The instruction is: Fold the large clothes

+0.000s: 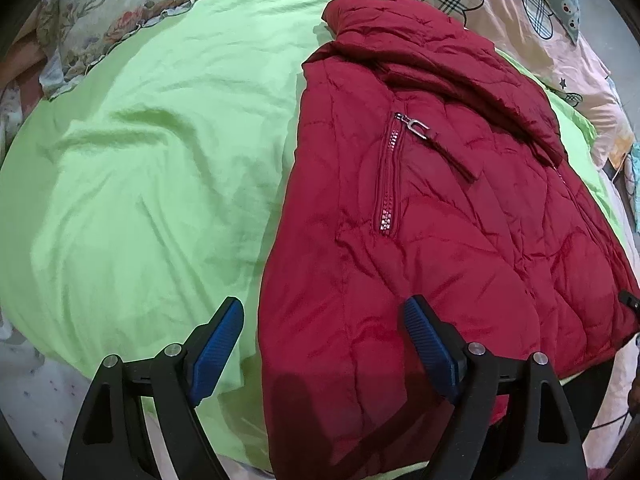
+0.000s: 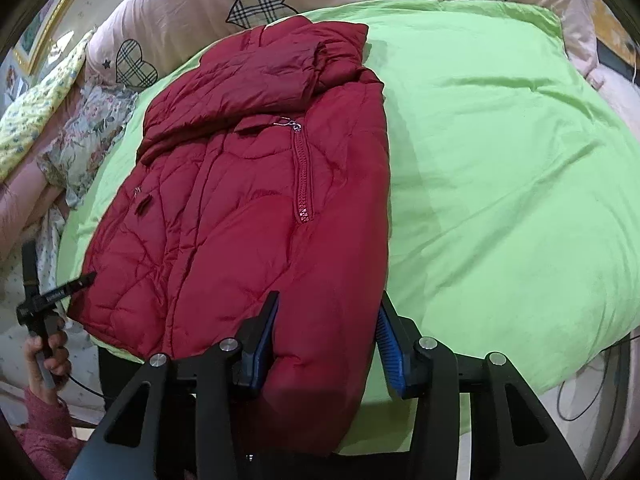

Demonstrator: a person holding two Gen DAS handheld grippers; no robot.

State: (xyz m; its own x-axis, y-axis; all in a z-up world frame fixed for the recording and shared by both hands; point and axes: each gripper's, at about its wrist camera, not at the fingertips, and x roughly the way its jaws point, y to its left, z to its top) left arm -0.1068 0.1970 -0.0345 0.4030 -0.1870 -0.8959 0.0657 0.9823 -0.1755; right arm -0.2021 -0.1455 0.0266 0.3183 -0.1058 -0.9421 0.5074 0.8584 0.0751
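Observation:
A dark red quilted jacket [image 1: 440, 208] lies folded lengthwise on a lime green sheet [image 1: 152, 152], a sleeve laid across its top and a pocket zipper [image 1: 386, 176] showing. My left gripper [image 1: 322, 320] is open, its jaws wide apart over the jacket's near left hem corner, empty. In the right wrist view the jacket [image 2: 240, 216] lies left of centre on the green sheet [image 2: 500, 180]. My right gripper [image 2: 328, 316] is open, its jaws on either side of the jacket's near right hem corner. The left gripper's tip [image 2: 60, 292] shows at the jacket's left edge.
A pink quilt with plaid hearts [image 2: 256, 4] lies bunched behind the jacket. Floral bedding [image 1: 112, 12] lies at the far side. A hand in a pink sleeve [image 2: 44, 360] holds the other gripper. A cable [image 2: 592, 380] hangs off the bed's right edge.

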